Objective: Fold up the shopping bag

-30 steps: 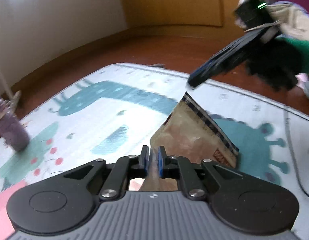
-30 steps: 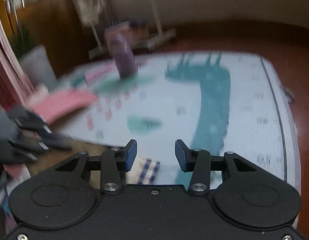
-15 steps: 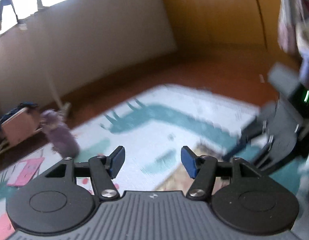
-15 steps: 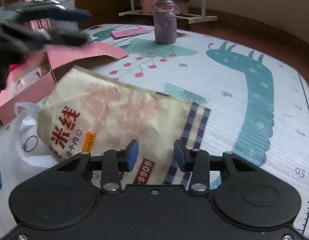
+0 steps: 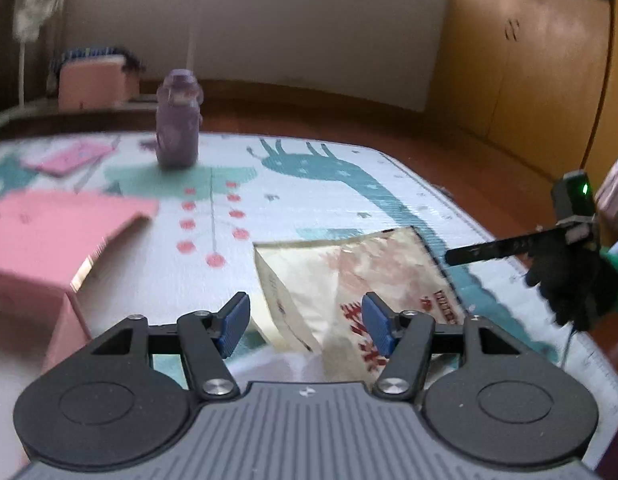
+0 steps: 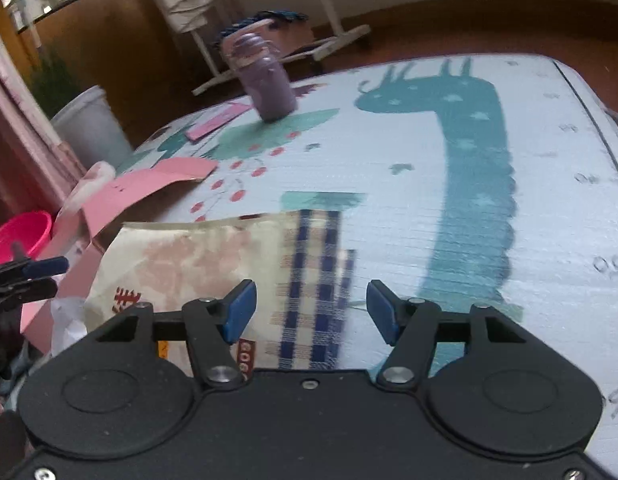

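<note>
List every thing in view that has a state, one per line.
Bag: lying flat on the mat, unheld.
Left claw: open, nothing gripped.
Right claw: opening, above the bag, nothing gripped.
Bottle: upright, lid on.
Pink box: flap open.

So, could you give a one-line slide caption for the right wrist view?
Right gripper opening above the paper bag lying flat on the play mat.

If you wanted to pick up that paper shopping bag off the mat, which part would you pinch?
Probably the blue-checked edge of the shopping bag, coming from the near side with the right gripper, whose jaws are opening above it. The bag lies flat on the play mat, so only a thin edge fits between the pads.
</note>
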